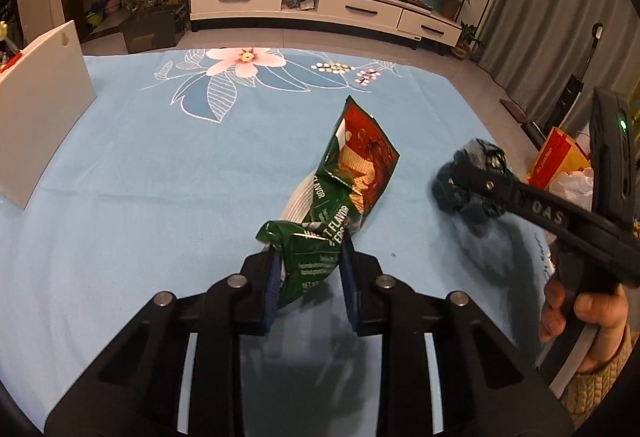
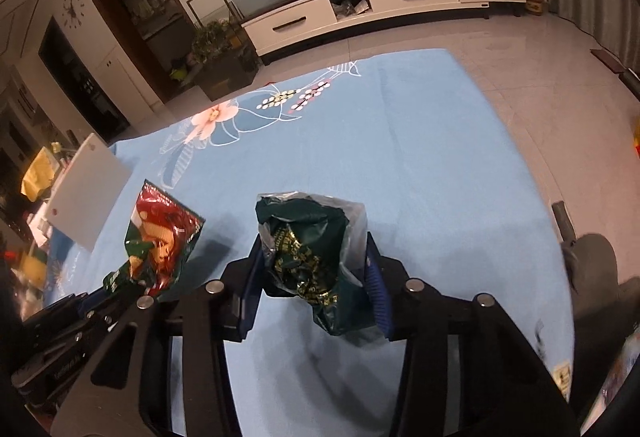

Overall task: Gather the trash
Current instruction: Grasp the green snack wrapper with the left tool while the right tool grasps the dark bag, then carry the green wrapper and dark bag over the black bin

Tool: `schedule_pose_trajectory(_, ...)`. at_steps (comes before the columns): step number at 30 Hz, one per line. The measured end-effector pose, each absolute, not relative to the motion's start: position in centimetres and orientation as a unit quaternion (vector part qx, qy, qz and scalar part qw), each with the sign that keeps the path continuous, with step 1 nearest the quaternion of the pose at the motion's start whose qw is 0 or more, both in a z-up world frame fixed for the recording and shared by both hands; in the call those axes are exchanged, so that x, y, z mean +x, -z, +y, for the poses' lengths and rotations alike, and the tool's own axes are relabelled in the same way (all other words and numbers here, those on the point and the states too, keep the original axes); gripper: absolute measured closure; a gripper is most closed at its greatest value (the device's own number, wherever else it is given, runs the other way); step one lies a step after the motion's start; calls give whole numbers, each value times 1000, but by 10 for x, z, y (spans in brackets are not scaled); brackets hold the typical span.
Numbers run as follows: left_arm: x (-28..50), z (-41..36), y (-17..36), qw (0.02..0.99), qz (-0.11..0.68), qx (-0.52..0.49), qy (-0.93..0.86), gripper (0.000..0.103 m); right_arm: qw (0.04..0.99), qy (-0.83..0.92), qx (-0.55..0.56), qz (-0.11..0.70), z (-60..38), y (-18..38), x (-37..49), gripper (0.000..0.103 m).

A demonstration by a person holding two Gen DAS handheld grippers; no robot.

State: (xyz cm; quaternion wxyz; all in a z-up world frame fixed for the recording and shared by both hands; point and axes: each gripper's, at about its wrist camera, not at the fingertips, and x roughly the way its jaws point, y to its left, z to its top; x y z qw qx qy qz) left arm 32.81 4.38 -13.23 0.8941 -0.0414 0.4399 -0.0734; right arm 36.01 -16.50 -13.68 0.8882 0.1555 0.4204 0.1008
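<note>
Gripping a green-red snack bag [image 1: 340, 193] at frame centre, the left gripper [image 1: 310, 281] mirrors the right gripper [image 2: 316, 277], clenched on a dark crumpled wrapper [image 2: 310, 249].

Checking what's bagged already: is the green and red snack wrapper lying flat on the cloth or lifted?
Lifted. The left gripper pinches the snack wrapper's lower end; its crumpled top stands above the blue cloth.

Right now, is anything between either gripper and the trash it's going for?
No. The left gripper is already shut on the green snack wrapper, and the right gripper is shut on the dark crumpled bag. No bin is visible in either view.
</note>
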Motion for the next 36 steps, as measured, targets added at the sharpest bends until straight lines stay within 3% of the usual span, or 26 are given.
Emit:
schedule_pose_trajectory(19,196,11,76,914,399,-19,72,76,912,-79,120,385,-183,88,189,57)
schedule_pose_trajectory(36,128,-41,51,918,378,24,115,75,921,-22,156,357,-248,78,102,57)
